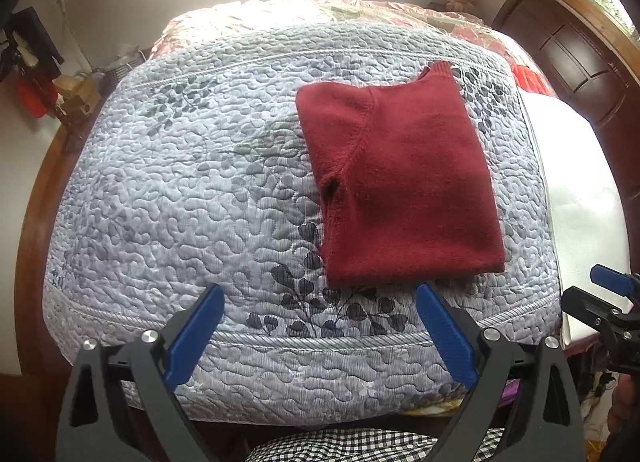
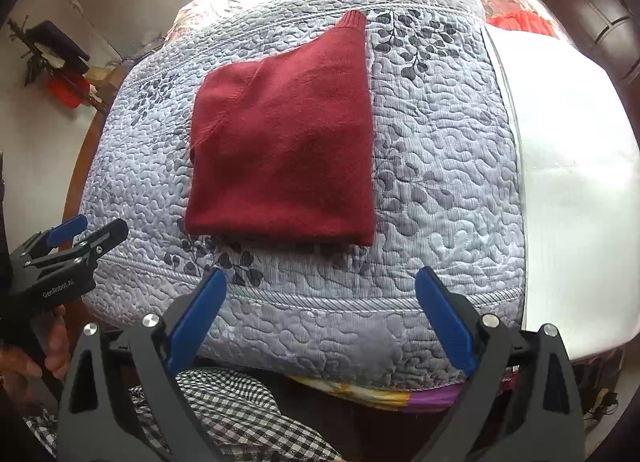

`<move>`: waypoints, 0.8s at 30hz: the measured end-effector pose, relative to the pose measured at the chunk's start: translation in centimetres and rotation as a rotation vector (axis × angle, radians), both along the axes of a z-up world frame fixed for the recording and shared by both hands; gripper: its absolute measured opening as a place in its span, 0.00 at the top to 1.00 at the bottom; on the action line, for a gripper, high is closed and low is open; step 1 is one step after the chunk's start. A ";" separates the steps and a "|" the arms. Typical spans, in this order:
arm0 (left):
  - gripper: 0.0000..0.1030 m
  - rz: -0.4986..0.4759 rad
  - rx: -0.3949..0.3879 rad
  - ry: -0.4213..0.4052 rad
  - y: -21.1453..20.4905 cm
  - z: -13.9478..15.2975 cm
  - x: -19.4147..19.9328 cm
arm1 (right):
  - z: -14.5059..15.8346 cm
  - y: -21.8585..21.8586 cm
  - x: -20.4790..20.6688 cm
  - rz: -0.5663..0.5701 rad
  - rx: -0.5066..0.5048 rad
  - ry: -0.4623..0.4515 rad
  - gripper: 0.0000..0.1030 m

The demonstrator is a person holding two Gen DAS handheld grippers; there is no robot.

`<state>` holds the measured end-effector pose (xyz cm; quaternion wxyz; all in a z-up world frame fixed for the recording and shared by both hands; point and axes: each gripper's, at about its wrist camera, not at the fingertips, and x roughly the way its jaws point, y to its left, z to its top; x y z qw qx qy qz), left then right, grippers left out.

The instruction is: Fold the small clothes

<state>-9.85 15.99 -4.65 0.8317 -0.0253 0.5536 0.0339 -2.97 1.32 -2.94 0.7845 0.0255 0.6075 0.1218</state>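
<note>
Folded red sweater flat on quilt, just beyond left gripper and right gripper, both released, empty.

Each gripper is black, with two long triangular arms that carry ribbed blue pads on their inner faces. The left gripper shows round silver screw heads at the arm pivots and triangular cut-outs in the outer plates. The right gripper has the same build: blue pads, silver screws, cut-out plates. Seen from the side, the left gripper's black body bears white lettering, "GenRoboAI" as far as it can be read, and small screws along its linkage. The person wears a black-and-white checked garment, visible below the grippers.
</note>
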 end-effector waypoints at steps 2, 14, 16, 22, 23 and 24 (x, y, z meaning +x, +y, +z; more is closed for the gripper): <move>0.06 0.005 0.000 -0.002 0.1 0.1 -0.2 | 0.3 0.1 -0.2 0.004 0.006 -0.004 0.08; 0.05 0.019 -0.002 -0.008 0.0 0.6 -0.7 | 1.0 1.6 -0.5 0.040 0.017 -0.019 0.08; 0.05 0.021 -0.001 -0.006 0.0 0.6 -0.7 | 1.0 1.6 -0.5 0.040 0.011 -0.022 0.08; 0.05 0.019 0.002 0.003 0.0 0.4 -0.6 | 0.8 1.7 -0.4 0.042 0.002 -0.016 0.08; 0.05 0.018 0.002 0.005 0.0 0.3 -0.6 | 0.7 1.8 -0.4 0.043 0.000 -0.014 0.08; 0.04 0.017 0.002 0.008 0.0 0.2 -0.6 | 0.6 1.8 -0.4 0.044 -0.001 -0.012 0.08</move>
